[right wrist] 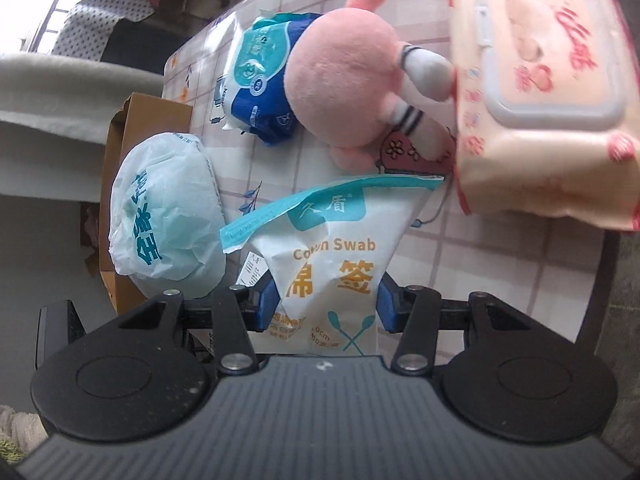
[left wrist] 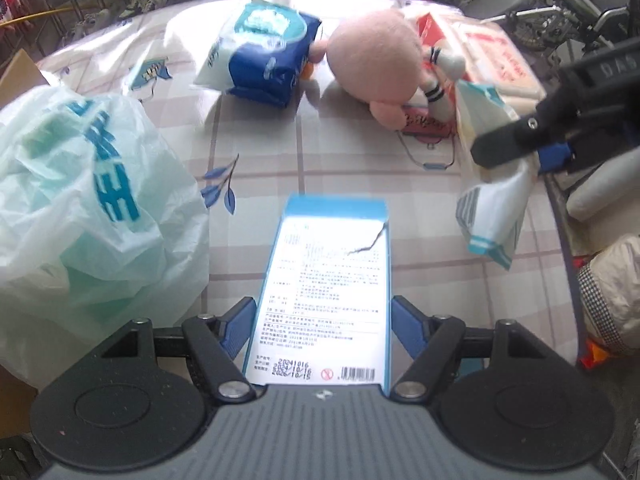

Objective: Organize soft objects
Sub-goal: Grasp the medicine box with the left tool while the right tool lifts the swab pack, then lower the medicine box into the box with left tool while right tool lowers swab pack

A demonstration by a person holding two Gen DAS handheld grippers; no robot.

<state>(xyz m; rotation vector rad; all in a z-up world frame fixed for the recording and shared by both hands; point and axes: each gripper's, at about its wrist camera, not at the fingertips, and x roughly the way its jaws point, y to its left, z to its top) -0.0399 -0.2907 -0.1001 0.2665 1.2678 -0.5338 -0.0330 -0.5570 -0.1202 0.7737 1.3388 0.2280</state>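
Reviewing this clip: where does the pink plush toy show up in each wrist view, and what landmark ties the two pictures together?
Left wrist view: the pink plush toy lies upper centre-right on the table, its white striped legs to the right.
Right wrist view: the toy sits upper centre, its legs reaching toward the wet wipes pack.
Shared landmark: the blue tissue pack directly left of the toy in both.

cardboard box [right wrist: 132, 152] | checked tablecloth [left wrist: 352, 184] | wheelchair [left wrist: 552, 4] behind

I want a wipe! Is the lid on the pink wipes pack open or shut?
Shut. The white flip lid lies flat on the pink wipes pack, with no gap showing.
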